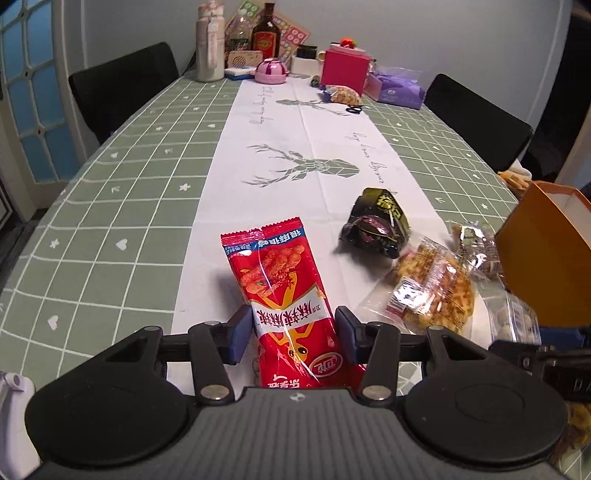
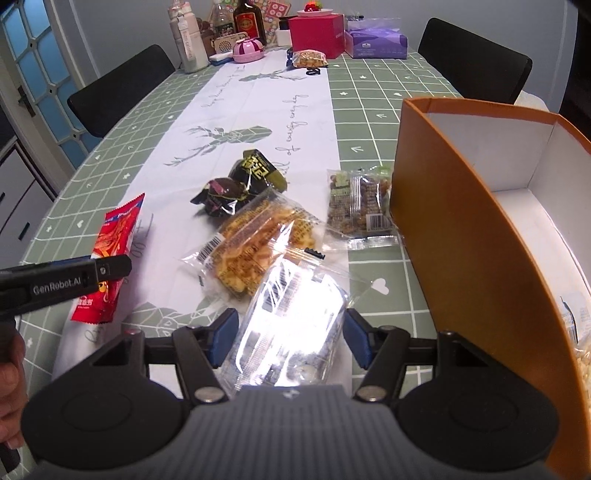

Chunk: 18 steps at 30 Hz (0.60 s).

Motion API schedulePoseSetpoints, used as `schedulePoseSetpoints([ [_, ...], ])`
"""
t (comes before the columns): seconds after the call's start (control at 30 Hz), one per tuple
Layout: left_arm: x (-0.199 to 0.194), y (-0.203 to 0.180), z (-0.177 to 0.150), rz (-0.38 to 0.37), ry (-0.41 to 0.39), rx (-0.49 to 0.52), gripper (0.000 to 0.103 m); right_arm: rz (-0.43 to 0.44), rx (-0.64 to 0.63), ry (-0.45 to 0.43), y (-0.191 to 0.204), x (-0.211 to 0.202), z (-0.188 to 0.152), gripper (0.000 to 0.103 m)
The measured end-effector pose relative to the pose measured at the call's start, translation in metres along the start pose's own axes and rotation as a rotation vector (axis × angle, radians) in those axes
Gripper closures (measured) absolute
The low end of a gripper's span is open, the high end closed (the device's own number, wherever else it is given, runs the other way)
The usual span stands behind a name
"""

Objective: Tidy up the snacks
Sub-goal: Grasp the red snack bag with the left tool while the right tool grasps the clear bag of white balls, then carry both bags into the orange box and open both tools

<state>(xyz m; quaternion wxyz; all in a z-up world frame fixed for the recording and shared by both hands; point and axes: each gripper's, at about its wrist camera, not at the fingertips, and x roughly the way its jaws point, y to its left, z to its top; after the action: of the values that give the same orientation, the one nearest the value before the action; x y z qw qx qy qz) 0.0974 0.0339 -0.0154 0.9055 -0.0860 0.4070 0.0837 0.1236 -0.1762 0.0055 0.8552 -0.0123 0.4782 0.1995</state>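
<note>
Left claw (image 1: 291, 334) pinches glossy red pack (image 1: 284, 291); right claw (image 2: 290, 338) pinches crinkly clear pouch (image 2: 291, 317) beside orange box (image 2: 461, 221).

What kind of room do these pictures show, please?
Most likely a dining room in a home. A long table with a green checked cloth has black chairs along its sides, and household things crowd its far end: a dark bottle, a tissue pack.
</note>
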Motion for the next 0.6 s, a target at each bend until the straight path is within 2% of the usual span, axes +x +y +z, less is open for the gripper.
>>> schedulePoseSetpoints([
  [0.13,-0.012,-0.009,-0.003,-0.038,-0.007,0.015,0.048,0.038,0.005,-0.021,-0.003,-0.011,0.003,0.042],
  [0.4,-0.039,-0.031,-0.005,-0.093,-0.054,0.061,0.048,0.091,-0.025,-0.121,-0.003,-0.051,0.013,0.042],
  [0.6,-0.052,-0.057,-0.008,-0.145,-0.073,0.114,0.048,0.124,0.004,-0.188,-0.017,-0.084,0.02,0.042],
])
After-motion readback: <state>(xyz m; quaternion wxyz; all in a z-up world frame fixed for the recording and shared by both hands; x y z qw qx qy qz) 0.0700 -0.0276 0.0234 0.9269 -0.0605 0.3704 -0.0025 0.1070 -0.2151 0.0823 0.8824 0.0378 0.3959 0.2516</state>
